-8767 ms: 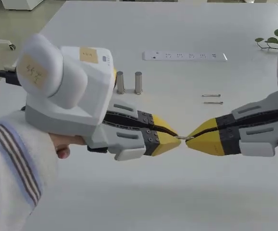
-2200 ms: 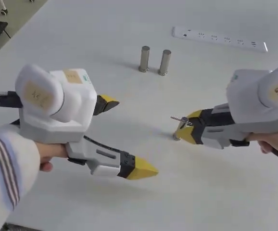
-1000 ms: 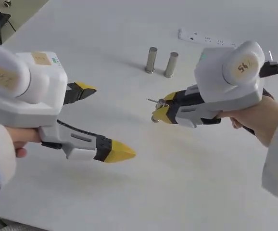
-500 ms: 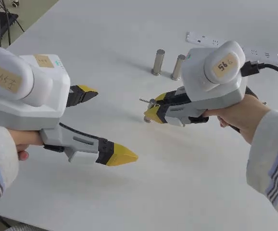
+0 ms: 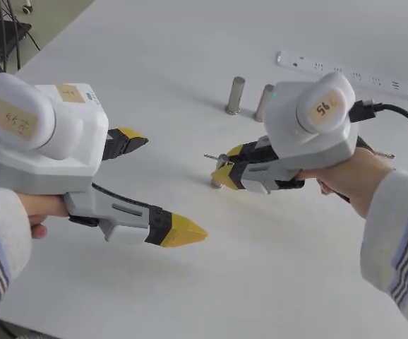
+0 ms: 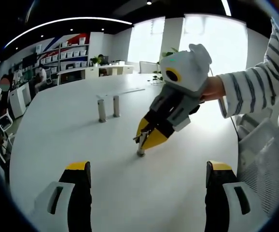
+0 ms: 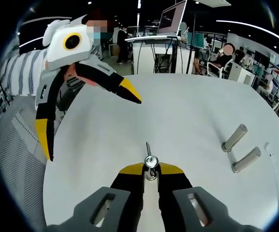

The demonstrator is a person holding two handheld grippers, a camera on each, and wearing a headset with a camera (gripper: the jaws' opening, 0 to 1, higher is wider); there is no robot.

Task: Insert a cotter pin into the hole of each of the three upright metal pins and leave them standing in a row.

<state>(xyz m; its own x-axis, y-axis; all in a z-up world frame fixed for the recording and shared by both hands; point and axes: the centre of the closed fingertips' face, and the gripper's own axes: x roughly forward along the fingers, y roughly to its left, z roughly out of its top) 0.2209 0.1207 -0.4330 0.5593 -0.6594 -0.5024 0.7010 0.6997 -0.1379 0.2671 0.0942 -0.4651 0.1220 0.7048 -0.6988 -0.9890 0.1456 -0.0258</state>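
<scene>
Hovering nearest, the left gripper (image 5: 167, 185) is spread and empty; the right gripper (image 5: 223, 174) pinches a metal pin (image 7: 151, 162) with its cotter pin (image 7: 148, 147) fitted at the tabletop (image 5: 190, 42) centre, probably next to stand it in line with two upright pins (image 5: 236, 95) toward the far edge.

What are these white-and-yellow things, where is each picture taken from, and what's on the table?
No robot here: a person holds two pincer tools. One picture comes from a headset camera; the two round ones from cameras on the tools. The left gripper is wide open, empty. The right gripper is shut on a metal pin with a thin cotter pin through its top. On the white table two more pins stand upright, a power strip behind them.
</scene>
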